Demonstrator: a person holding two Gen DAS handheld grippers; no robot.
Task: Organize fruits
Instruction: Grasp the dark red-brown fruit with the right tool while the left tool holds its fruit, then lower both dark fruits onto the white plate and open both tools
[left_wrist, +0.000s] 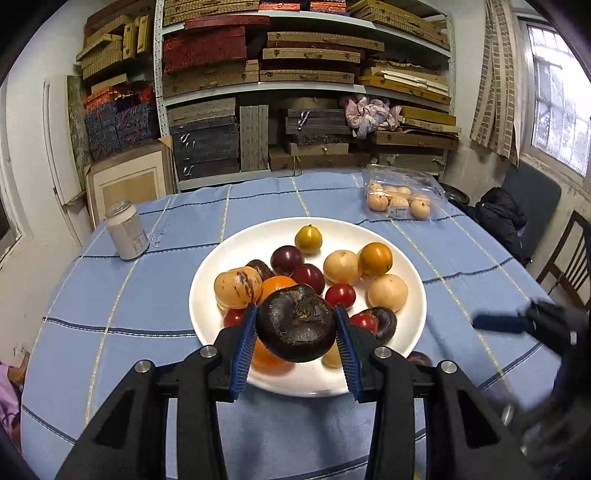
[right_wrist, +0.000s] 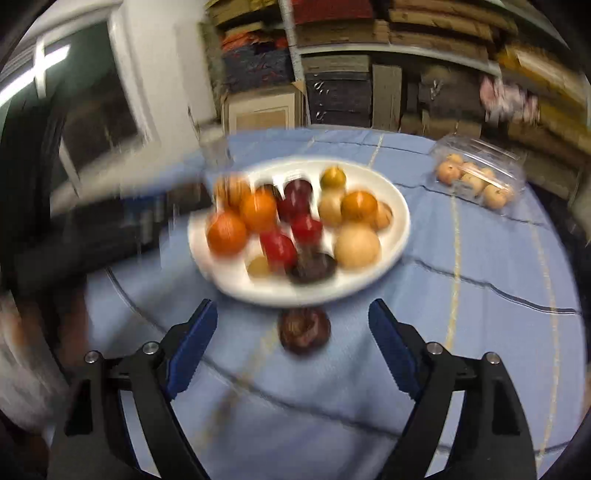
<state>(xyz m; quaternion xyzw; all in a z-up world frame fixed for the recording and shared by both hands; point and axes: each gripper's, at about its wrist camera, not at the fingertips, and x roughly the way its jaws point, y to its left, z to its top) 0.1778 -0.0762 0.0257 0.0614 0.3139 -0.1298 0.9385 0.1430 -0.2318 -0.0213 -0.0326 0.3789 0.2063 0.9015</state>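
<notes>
Step in hand, as I read it: you are bringing a dark purple fruit (left_wrist: 296, 323) to the white plate (left_wrist: 413, 273), which is already crowded with fruit. Pick a bare patch before you let go. The near rim looks freest, in front of the orange (left_wrist: 277, 286) and the small red tomatoes (left_wrist: 340, 294). Lower until the fruit bears on the plate, then release slowly; it is round and will likely roll against its neighbours if dropped from any height.

Left gripper (left_wrist: 296, 332): clamped on the dark purple fruit, blue pads pressed to its two flanks, stem scar facing the camera. The fruit hangs above the near part of the plate; whether it touches the orange beneath I cannot tell.

Right gripper (right_wrist: 291, 325): jaws spread wide, holding nothing and touching nothing. The right wrist view is badly smeared, so details are loose. A second dark fruit (right_wrist: 303, 329) lies on the blue-clothed surface (right_wrist: 480, 314) just outside the near rim of the plate, between the open fingers in view but ahead of them. Probably the next pick.

Elsewhere: drink can (left_wrist: 126, 230) at the left, clear clamshell of pale fruit (left_wrist: 400, 195) at the far right, both well apart from the plate.
</notes>
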